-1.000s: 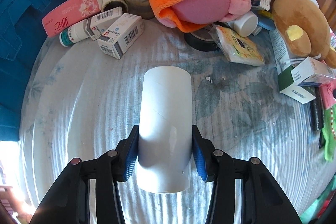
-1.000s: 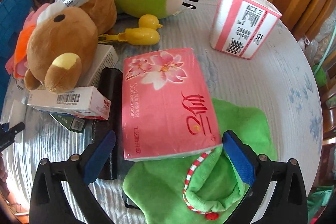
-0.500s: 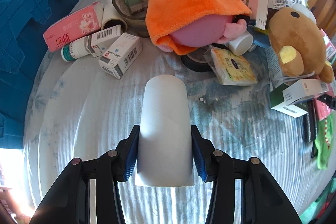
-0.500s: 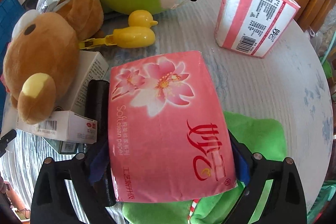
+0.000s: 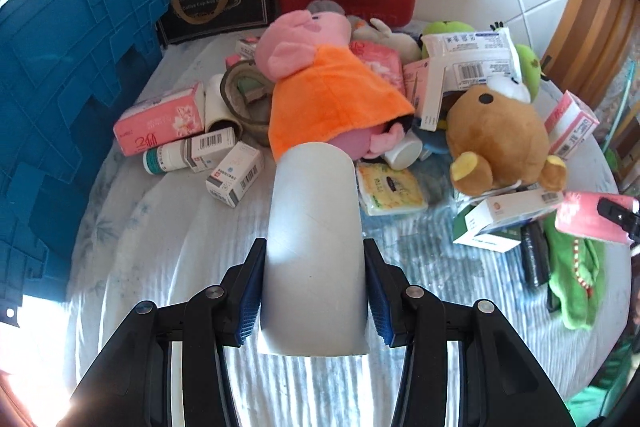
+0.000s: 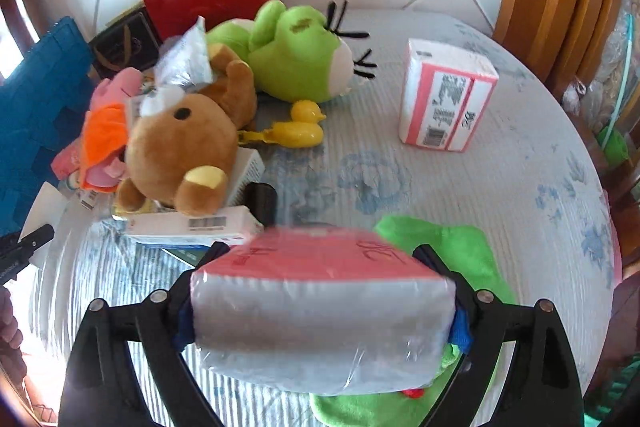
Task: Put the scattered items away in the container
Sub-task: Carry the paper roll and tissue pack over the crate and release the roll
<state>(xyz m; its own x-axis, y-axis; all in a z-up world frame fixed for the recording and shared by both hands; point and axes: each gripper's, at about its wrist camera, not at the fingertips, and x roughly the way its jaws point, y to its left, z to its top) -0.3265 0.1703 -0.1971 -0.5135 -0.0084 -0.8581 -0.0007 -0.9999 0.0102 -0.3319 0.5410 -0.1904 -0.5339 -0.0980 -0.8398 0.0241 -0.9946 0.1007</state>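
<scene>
The left gripper (image 5: pixel 314 291) squeezes a white tube (image 5: pixel 314 247) between its blue pads (image 5: pixel 250 291), holding it up above the bench (image 5: pixel 160 247). The right gripper (image 6: pixel 320 307) is clamped on a pink tissue pack (image 6: pixel 320 307), lifted over a green cloth (image 6: pixel 460 251). Just past the tube lies a pink pig toy in an orange dress (image 5: pixel 320 95), and a brown bear toy (image 5: pixel 496 139) sits to its right on some boxes. The big blue container (image 5: pixel 68 99) stands at the left edge of the bench, well apart from both grippers. More small boxes lie near it.
</scene>
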